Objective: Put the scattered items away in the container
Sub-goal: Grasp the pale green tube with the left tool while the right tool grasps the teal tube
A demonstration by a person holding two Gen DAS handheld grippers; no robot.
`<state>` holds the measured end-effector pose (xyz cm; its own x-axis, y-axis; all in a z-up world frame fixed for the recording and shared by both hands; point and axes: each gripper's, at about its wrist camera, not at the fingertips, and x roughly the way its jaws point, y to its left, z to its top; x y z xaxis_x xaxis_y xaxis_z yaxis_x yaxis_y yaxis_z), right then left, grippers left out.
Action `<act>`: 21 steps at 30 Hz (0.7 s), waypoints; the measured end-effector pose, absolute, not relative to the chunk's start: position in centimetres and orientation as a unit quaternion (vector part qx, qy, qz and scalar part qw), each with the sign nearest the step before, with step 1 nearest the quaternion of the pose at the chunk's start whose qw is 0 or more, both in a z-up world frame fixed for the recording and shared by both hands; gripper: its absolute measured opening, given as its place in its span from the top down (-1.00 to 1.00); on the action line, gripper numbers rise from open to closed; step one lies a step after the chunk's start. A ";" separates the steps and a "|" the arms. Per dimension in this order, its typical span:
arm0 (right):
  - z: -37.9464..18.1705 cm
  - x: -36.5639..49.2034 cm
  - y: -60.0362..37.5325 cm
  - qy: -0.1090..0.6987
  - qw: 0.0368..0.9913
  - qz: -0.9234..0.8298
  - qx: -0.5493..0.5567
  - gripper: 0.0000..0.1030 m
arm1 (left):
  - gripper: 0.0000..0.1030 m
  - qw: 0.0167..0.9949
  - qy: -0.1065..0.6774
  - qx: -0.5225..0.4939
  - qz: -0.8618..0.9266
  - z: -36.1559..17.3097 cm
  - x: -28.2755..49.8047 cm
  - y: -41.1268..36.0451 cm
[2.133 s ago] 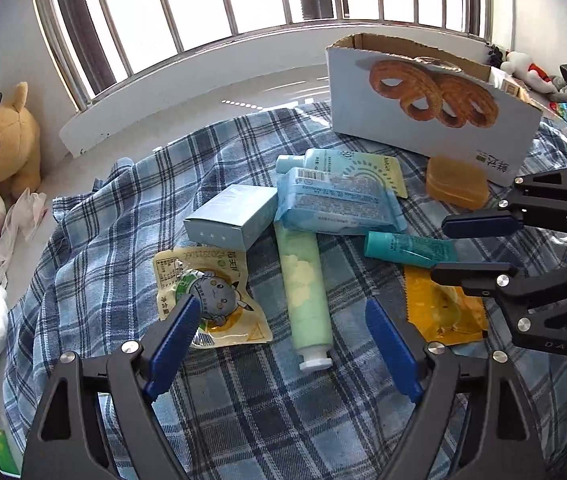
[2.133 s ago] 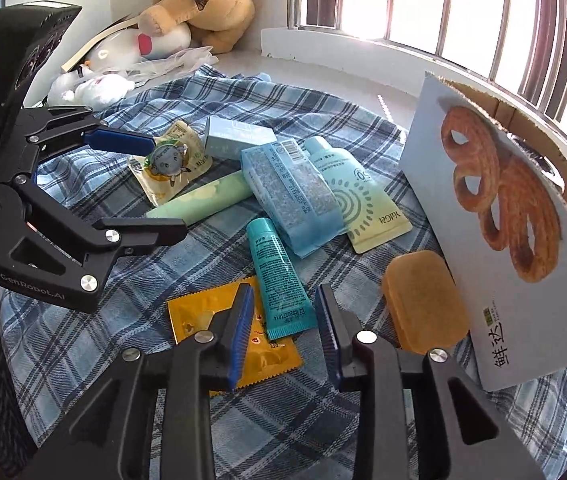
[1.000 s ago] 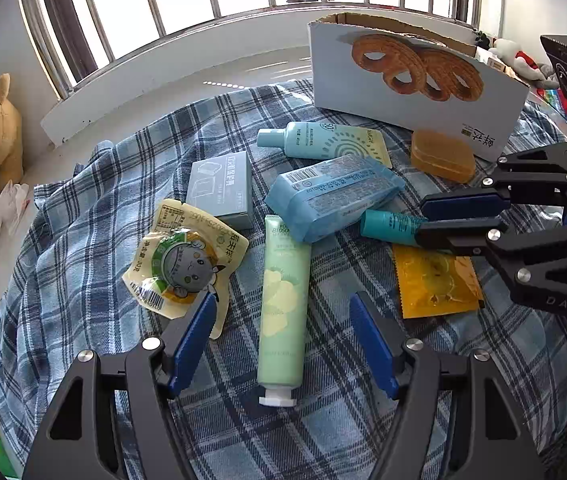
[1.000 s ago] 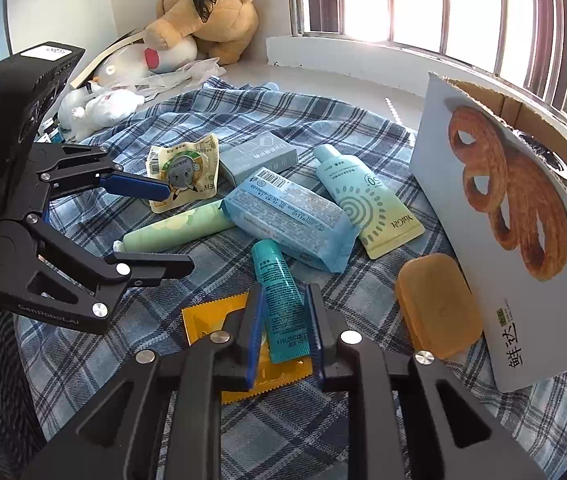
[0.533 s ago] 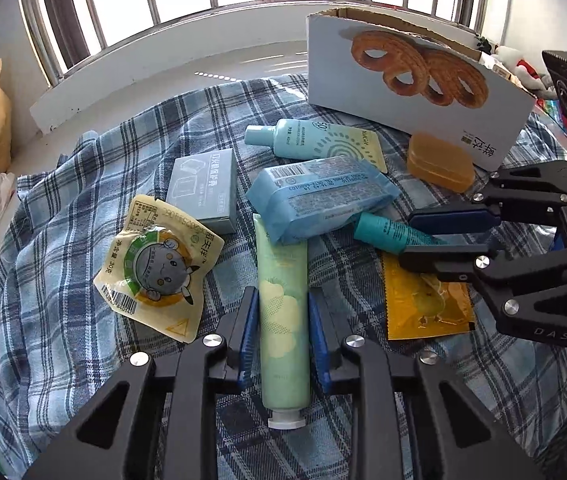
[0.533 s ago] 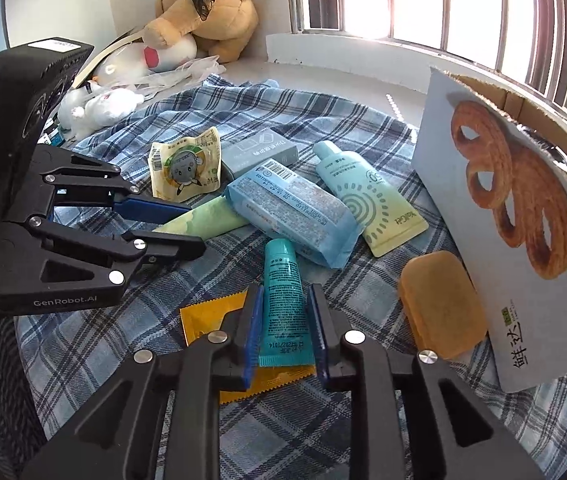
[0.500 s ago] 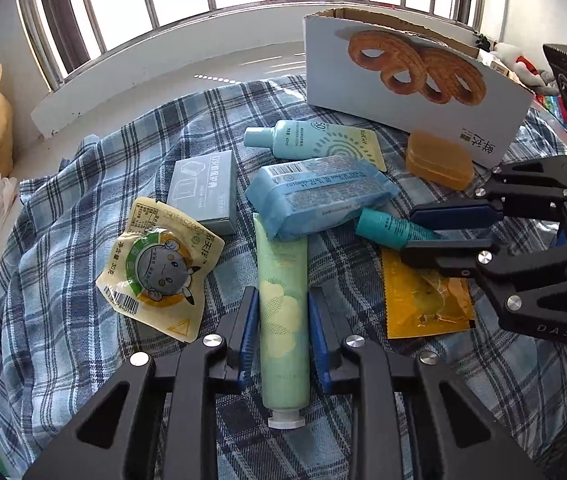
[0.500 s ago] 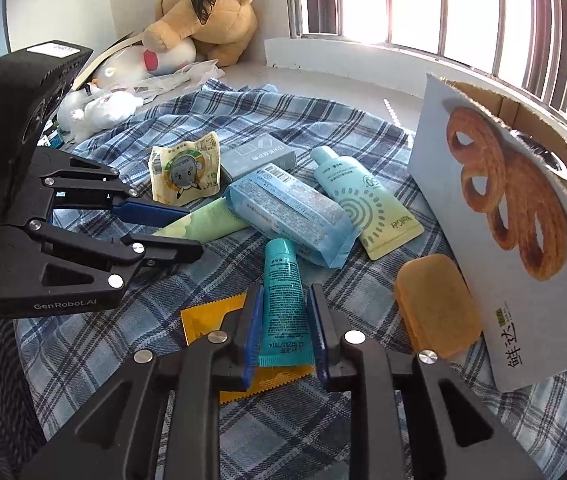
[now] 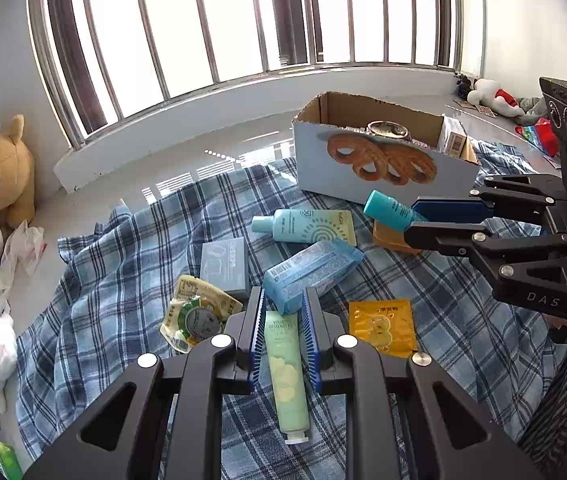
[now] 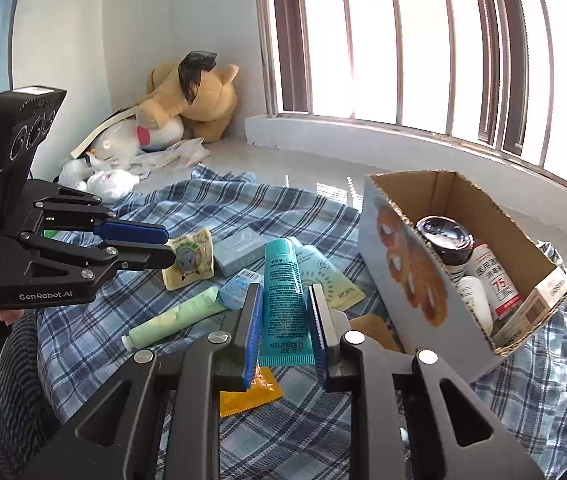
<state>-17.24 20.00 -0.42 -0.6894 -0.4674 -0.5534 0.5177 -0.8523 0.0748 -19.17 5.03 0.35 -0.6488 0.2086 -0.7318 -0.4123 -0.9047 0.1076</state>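
1. The right gripper (image 10: 285,312) is clenched on the teal tube (image 10: 283,280), whose long axis runs straight ahead between the blue pads, cap end forward and crimped end toward the camera.
2. From that gripper the cardboard box (image 10: 411,280) lies at about 2 o'clock, near, its open top facing up; a dark jar and white bottles fill its far half, and the near corner looks freer.
3. The left gripper (image 9: 281,332) grasps the pale green tube (image 9: 285,364), its jaws having just closed on it. The tube's long axis runs back toward the camera, cap end nearest.
4. For the left gripper the box lies at about 1 o'clock, well apart, so the right hand is nearer.
5. The box's printed front wall is the edge to clear; above the plaid cloth (image 9: 123,264) the air looks open.
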 end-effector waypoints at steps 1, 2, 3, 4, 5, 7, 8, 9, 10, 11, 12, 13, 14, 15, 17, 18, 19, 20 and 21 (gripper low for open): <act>-0.3 -17.3 20.3 0.035 0.268 -0.919 0.288 0.60 | 0.61 0.173 0.134 -0.381 0.898 0.5 -19.2 5.2; -0.3 -17.3 20.7 0.027 0.266 -0.919 0.289 0.60 | 0.61 0.174 0.136 -0.383 0.897 0.5 -19.3 5.3; -0.4 -17.4 20.9 0.026 0.264 -0.919 0.292 0.60 | 0.61 0.176 0.141 -0.389 0.893 0.2 -19.4 5.5; -0.6 -17.4 20.9 0.028 0.261 -0.919 0.293 0.60 | 0.61 0.175 0.147 -0.395 0.890 -0.3 -19.4 5.6; -0.7 -17.5 21.0 0.032 0.259 -0.919 0.295 0.60 | 0.61 0.173 0.152 -0.399 0.888 -0.8 -19.4 5.8; -1.0 -17.5 20.8 0.036 0.261 -0.917 0.300 0.60 | 0.59 0.166 0.164 -0.415 0.879 -2.4 -19.5 5.9; -1.2 -17.5 20.8 0.038 0.262 -0.915 0.303 0.60 | 0.51 0.164 0.167 -0.429 0.873 -3.3 -19.7 5.9; -1.3 -17.5 20.6 0.040 0.264 -0.915 0.304 0.60 | 0.23 0.161 0.167 -0.444 0.866 -4.2 -19.9 5.8; -1.4 -17.5 20.4 0.043 0.266 -0.913 0.305 0.60 | 0.06 0.159 0.164 -0.457 0.859 -5.1 -20.1 5.7; -1.6 -17.4 20.2 0.047 0.269 -0.912 0.307 0.60 | -0.16 0.159 0.159 -0.467 0.855 -5.9 -20.2 5.5; -1.7 -17.3 20.0 0.052 0.271 -0.910 0.309 0.60 | -0.20 0.158 0.155 -0.475 0.852 -6.6 -20.2 5.3; -1.9 -17.3 19.8 0.056 0.273 -0.909 0.310 0.60 | -0.20 0.157 0.153 -0.483 0.848 -7.2 -20.2 5.2; -2.0 -17.2 19.6 0.061 0.274 -0.908 0.311 0.60 | -0.20 0.157 0.151 -0.488 0.845 -7.6 -20.2 5.0; -2.2 -17.2 19.4 0.065 0.276 -0.907 0.313 0.60 | -0.20 0.158 0.148 -0.489 0.845 -8.0 -20.1 4.8; -2.4 -17.2 19.2 0.066 0.277 -0.905 0.316 0.60 | -0.21 0.163 0.134 -0.487 0.848 -8.2 -19.9 4.2; -2.5 -17.3 19.1 0.066 0.278 -0.904 0.318 0.60 | -0.21 0.166 0.125 -0.488 0.848 -8.3 -20.0 4.0; -2.6 -17.3 19.1 0.067 0.277 -0.904 0.320 0.60 | -0.21 0.168 0.114 -0.493 0.846 -8.3 -20.1 3.6; -2.6 -17.3 19.1 0.068 0.277 -0.903 0.321 0.60 | -0.18 0.169 0.102 -0.495 0.846 -8.3 -20.1 3.3; -2.7 -17.3 19.1 0.068 0.276 -0.903 0.323 0.60 | 0.12 0.168 0.096 -0.494 0.848 -8.2 -20.1 3.0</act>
